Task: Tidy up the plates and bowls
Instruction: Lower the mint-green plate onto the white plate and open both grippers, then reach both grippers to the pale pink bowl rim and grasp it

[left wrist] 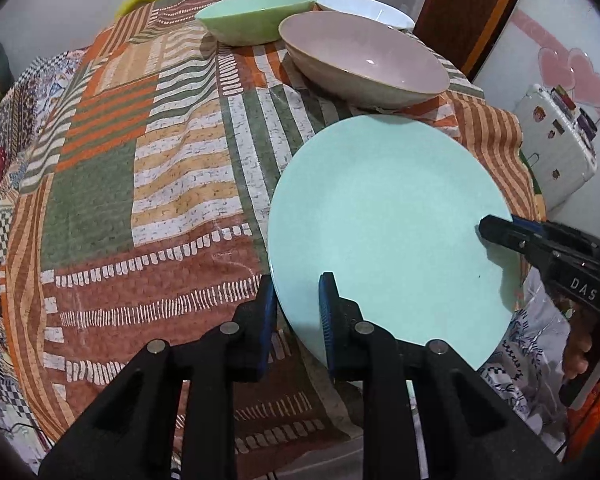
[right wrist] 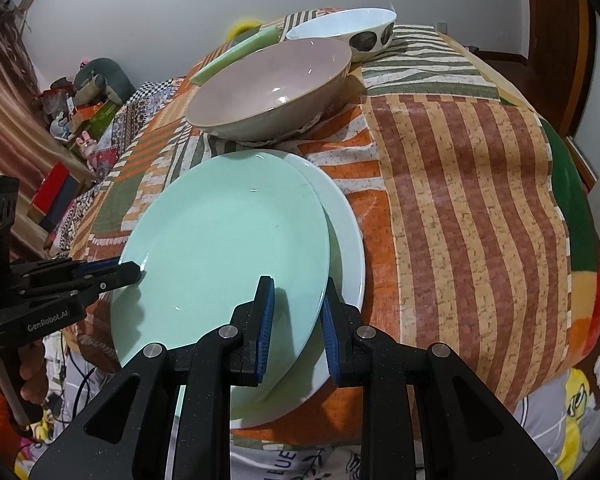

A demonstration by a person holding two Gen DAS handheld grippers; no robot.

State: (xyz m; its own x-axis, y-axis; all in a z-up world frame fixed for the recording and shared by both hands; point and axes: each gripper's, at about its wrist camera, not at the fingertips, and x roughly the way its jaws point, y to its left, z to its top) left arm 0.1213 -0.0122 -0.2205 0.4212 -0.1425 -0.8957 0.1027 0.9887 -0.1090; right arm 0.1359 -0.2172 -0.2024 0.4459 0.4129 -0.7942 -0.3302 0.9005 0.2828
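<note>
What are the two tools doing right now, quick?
Left tool: closed on the near rim of the mint plate.
Right tool: closed on the same plate's opposite rim.

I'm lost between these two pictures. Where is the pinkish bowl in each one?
Left wrist view: the pinkish bowl sits upper right of centre, behind the mint plate, beside a green bowl.
Right wrist view: the pinkish bowl sits upper centre, just beyond the mint plate, in front of a white bowl.
Shared landmark: the mint plate, gripped at its rim by both tools.
</note>
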